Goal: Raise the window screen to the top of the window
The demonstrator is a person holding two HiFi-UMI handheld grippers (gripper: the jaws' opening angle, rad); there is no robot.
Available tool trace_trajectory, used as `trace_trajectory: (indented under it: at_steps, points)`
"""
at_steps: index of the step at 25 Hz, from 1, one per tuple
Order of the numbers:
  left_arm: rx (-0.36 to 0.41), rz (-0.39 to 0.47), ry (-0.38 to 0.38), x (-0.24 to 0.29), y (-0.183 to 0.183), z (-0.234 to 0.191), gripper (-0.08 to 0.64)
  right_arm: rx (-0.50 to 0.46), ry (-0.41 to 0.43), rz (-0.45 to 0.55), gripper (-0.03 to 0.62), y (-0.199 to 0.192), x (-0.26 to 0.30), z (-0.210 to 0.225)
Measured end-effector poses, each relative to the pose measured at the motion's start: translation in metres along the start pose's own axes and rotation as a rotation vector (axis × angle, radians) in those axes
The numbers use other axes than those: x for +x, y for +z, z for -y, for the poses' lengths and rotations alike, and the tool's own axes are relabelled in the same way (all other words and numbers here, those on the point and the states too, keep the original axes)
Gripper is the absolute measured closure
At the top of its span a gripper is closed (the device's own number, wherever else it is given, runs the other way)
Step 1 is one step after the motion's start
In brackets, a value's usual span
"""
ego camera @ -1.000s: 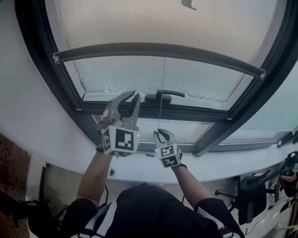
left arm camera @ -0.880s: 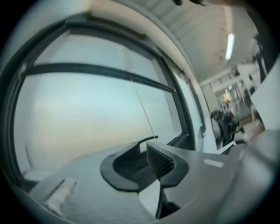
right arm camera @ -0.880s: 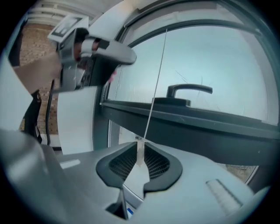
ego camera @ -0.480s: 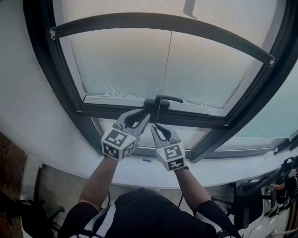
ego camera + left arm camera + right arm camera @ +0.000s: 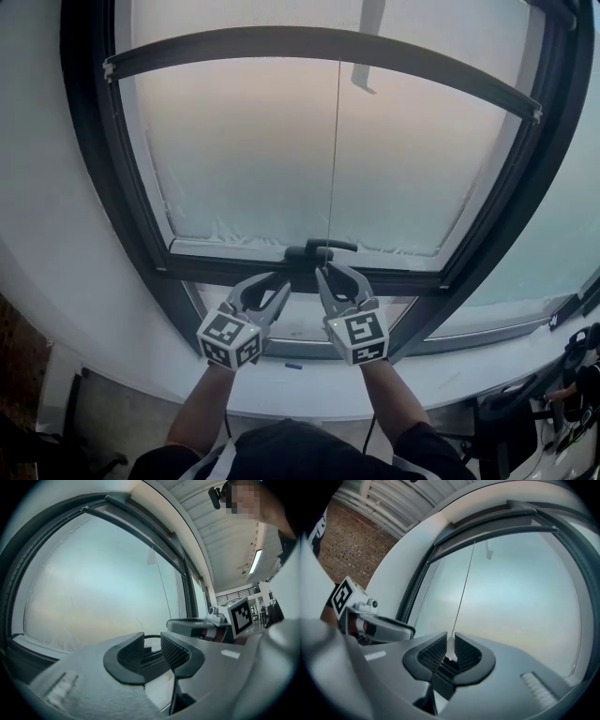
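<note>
Right tongs (image 5: 451,634) alone nip the cord toggle (image 5: 451,649) (left tongs (image 5: 152,634), just opening wide, hold nothing): one slip could send the screen bar (image 5: 319,41) snapping free.

white sill (image 5: 302,382); small blue object (image 5: 294,366) on it

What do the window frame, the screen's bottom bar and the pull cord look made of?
Window frame: dark, matte, probably painted metal. Bottom bar: same dark matte look, pale ends, likely metal too. Pull cord: thin pale line; probably string, too fine to tell.
</note>
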State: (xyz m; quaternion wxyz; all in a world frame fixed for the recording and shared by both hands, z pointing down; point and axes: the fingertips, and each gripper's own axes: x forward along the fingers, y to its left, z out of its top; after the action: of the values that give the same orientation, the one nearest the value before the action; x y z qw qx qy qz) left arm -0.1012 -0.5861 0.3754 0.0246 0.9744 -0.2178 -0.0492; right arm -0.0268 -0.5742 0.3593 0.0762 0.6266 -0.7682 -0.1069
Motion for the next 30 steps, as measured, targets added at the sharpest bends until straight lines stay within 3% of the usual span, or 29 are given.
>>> trace_trajectory:
  at_steps: [6, 13, 25, 30]
  points:
    - [0.010, -0.045, 0.021, -0.005, -0.011, -0.002, 0.446, -0.098, -0.044, 0.025, 0.537, 0.032, 0.009, 0.018]
    - [0.019, -0.041, 0.043, -0.007, -0.007, -0.008, 0.446, -0.161, -0.064, 0.134, 0.537, 0.088, 0.014, 0.022]
    - [0.052, -0.017, 0.056, -0.014, 0.004, -0.005, 0.446, -0.164, -0.017, 0.171, 0.537, 0.105, 0.024, 0.001]
    - [0.091, 0.013, 0.063, -0.006, 0.024, -0.005, 0.446, -0.109, -0.055, 0.192, 0.537, 0.116, 0.029, 0.015]
